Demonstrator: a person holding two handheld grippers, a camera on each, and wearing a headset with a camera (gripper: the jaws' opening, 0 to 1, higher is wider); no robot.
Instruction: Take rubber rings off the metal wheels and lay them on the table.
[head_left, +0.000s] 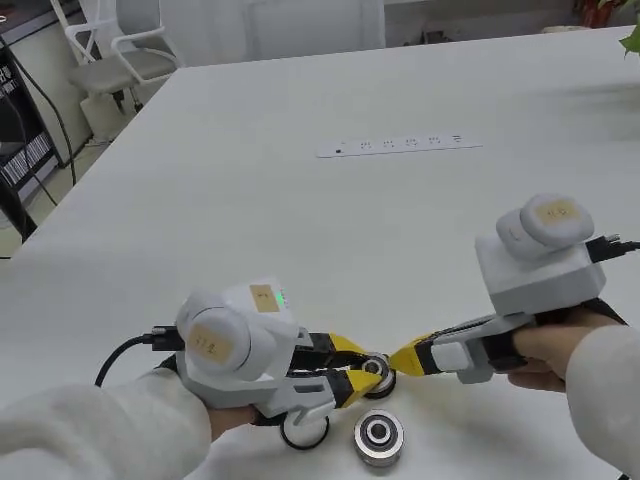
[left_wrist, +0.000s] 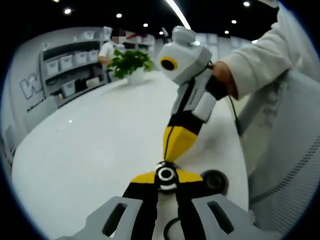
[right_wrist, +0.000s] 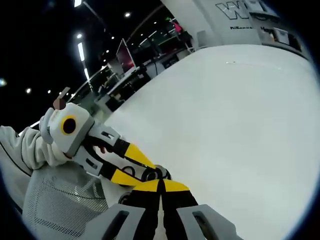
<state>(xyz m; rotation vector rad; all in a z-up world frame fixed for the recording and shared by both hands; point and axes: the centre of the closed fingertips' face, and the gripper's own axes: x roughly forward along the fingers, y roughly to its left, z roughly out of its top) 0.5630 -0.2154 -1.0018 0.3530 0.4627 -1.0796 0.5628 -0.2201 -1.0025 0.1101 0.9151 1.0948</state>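
My left gripper is shut on a small metal wheel, held just above the table near its front edge. From the right comes my right gripper, jaws shut, yellow tips pressed against that wheel's rim. I cannot tell whether a rubber ring is pinched between them. In the left gripper view the right gripper reaches down to the wheel from above. A second wheel lies flat on the table close by. A loose black rubber ring lies under the left gripper.
The white table stretches far ahead, with a flush socket strip in its middle. White chairs stand at the far left corner. A potted plant sits on the far end. A mesh chair stands by the person.
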